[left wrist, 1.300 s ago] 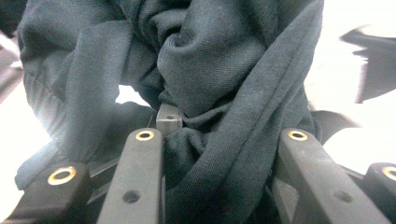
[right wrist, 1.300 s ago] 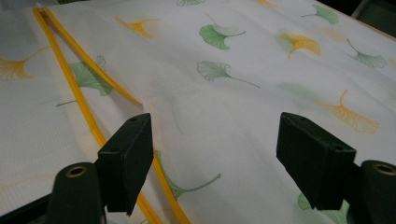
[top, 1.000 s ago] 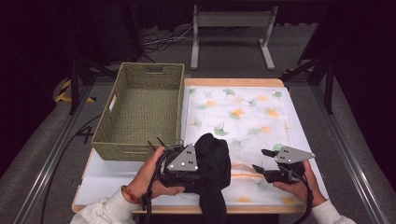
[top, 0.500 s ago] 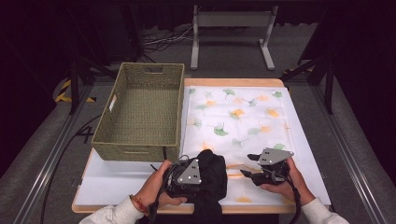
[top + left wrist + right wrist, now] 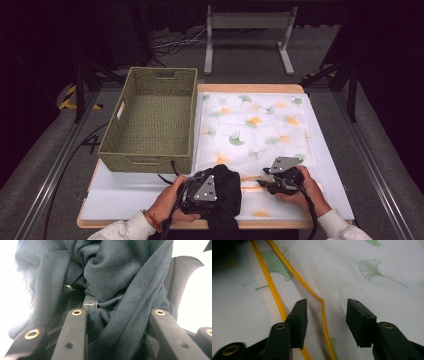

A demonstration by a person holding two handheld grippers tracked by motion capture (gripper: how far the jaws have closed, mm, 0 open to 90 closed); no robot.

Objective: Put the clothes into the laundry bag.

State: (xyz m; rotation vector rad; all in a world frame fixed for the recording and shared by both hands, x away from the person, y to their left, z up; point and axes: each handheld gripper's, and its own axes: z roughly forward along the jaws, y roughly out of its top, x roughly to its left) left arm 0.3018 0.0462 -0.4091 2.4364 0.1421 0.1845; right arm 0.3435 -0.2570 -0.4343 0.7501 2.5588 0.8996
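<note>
A black garment (image 5: 231,201) lies bunched at the table's near edge, partly hanging over it. My left gripper (image 5: 216,189) is shut on it; in the left gripper view the dark cloth (image 5: 112,272) fills the space between the jaws and hides the fingertips. A white mesh bag (image 5: 250,125) printed with ginkgo leaves lies flat to the right of the basket. My right gripper (image 5: 265,186) sits low over its near end. Its jaws have just been closing but stand open (image 5: 325,302), with the bag's yellow zip edge (image 5: 274,292) running between them, untouched.
A woven green basket (image 5: 145,162) stands at the left, holding nothing that I can see. The white tabletop (image 5: 125,195) shows in front of it. A cable runs from the left gripper past the basket's front corner. A metal stand (image 5: 247,20) is on the floor beyond the table.
Both hands came toward the near edge. The left gripper lowered the black garment onto the table. The right gripper shifted left to the yellow zip and its jaws narrowed.
</note>
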